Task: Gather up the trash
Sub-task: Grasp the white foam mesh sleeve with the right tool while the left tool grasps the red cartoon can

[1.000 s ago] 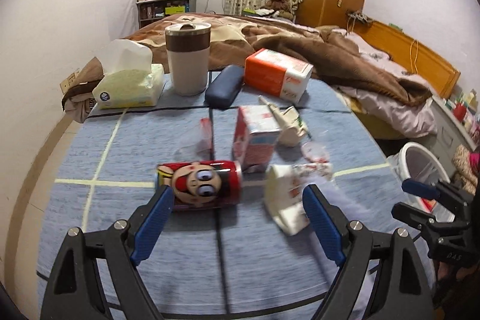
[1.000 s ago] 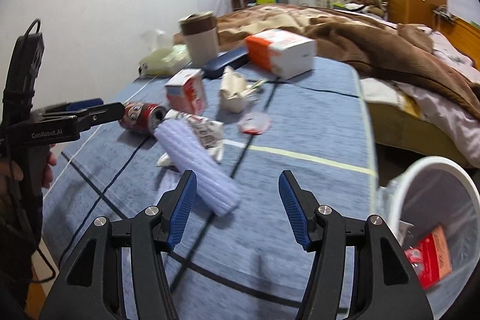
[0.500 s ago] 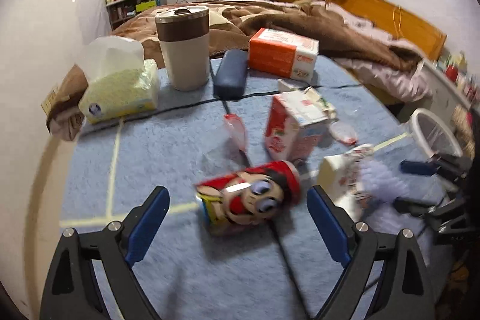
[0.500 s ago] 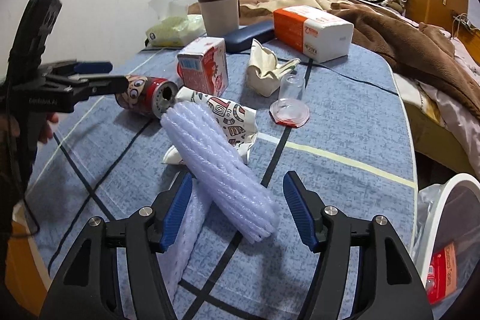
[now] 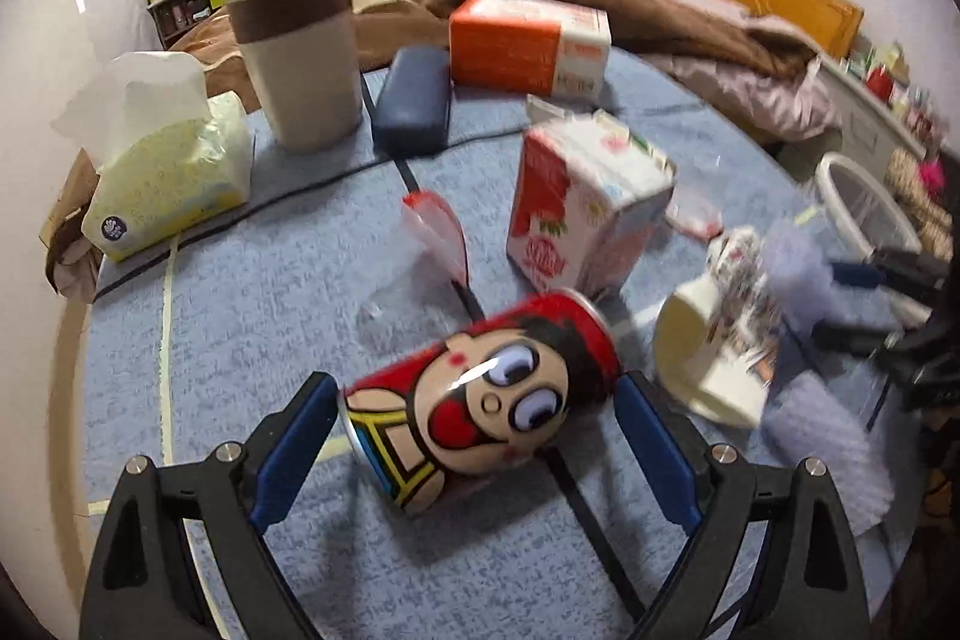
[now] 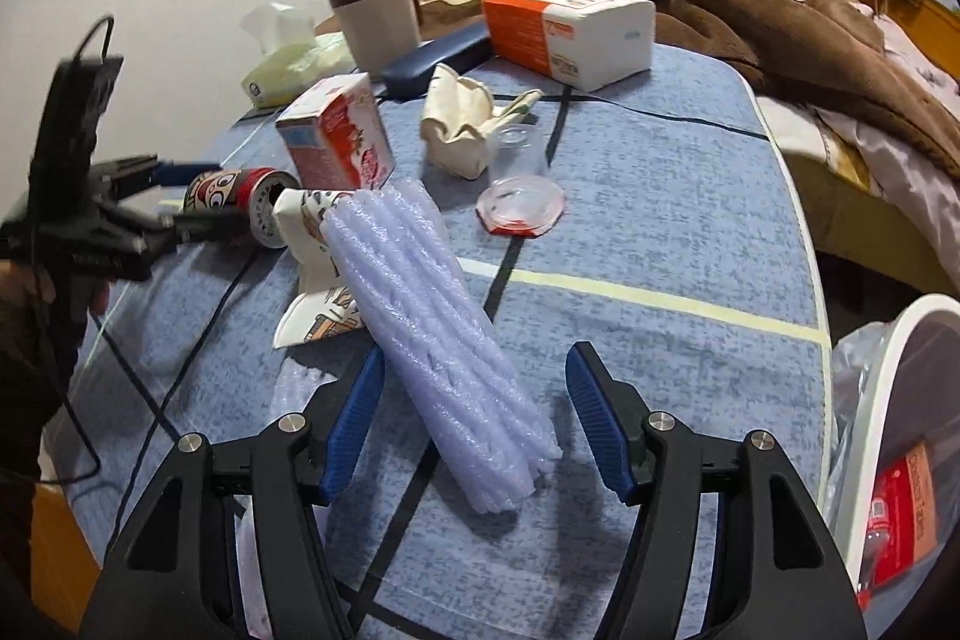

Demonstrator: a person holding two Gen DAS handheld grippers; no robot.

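A red cartoon-face can (image 5: 486, 394) lies on its side on the blue table. My left gripper (image 5: 474, 436) is open with a finger at each end of the can. My right gripper (image 6: 477, 427) is open around the near end of a pale purple foam roll (image 6: 432, 316). The roll leans on a printed paper cup (image 6: 312, 226). A red-and-white carton (image 5: 582, 208) stands behind the can; it also shows in the right wrist view (image 6: 339, 139). A white trash bin (image 6: 900, 436) with a red packet inside sits at the right.
A tumbler (image 5: 297, 58), tissue pack (image 5: 174, 160), dark blue case (image 5: 411, 100) and orange-white box (image 5: 528, 43) stand at the back. A crumpled wrapper (image 6: 462, 124), clear cup and red-rimmed lid (image 6: 519, 208) lie mid-table. A bed lies beyond.
My left gripper has moved forward so the can now lies between its fingers. My right gripper has closed in on the foam roll's near end.
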